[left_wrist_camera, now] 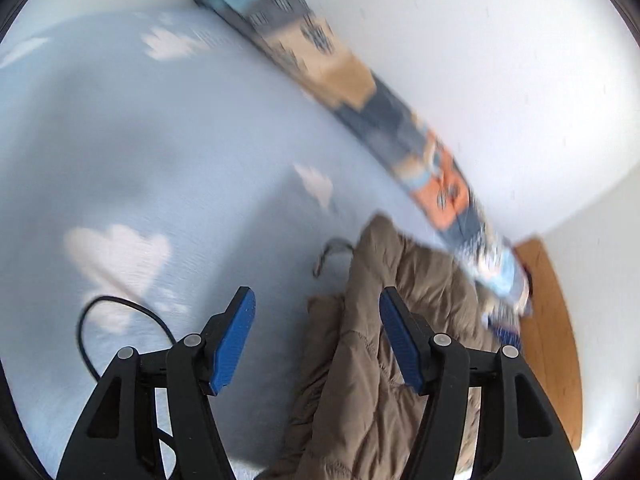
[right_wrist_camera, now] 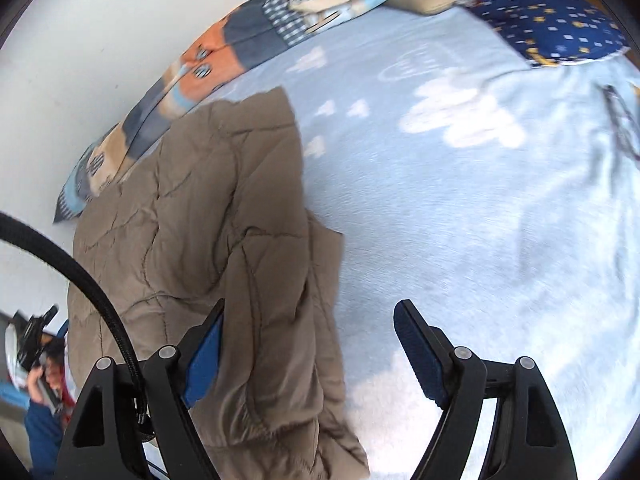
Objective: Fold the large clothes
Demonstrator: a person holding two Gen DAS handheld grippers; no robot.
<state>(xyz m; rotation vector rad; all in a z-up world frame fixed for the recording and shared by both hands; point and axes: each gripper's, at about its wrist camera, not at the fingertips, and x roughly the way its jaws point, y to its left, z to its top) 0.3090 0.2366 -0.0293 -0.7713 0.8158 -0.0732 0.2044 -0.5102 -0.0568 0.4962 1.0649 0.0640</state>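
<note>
Jacket: a brown quilted puffer jacket (right_wrist_camera: 208, 216), stitched in large panels, creased and bunched into thick folds; a thin drawstring loop (left_wrist_camera: 332, 254) trails off one edge.
Where it lies: on my light blue bedsheet (right_wrist_camera: 460, 216) printed with white clouds, close to the white wall (left_wrist_camera: 500, 80), its far edge touching the patchwork-print blanket (right_wrist_camera: 224, 52) that runs along the wall.
Left gripper (left_wrist_camera: 318, 340): I hold it above the bed with the jaws spread wide and nothing between them; its blue pad (left_wrist_camera: 400, 344) on the right shows in front of the jacket, the other over bare sheet.
Right gripper (right_wrist_camera: 308, 352): also wide apart and holding nothing; a jacket fold overlaps the left finger (right_wrist_camera: 204, 360), the right finger over sheet.
Other: a navy star-print pillow (right_wrist_camera: 552, 24) lies at the far end; a black cable (left_wrist_camera: 120, 320) curls on the sheet; a wooden frame edge (left_wrist_camera: 552, 320) shows beside the bed.
</note>
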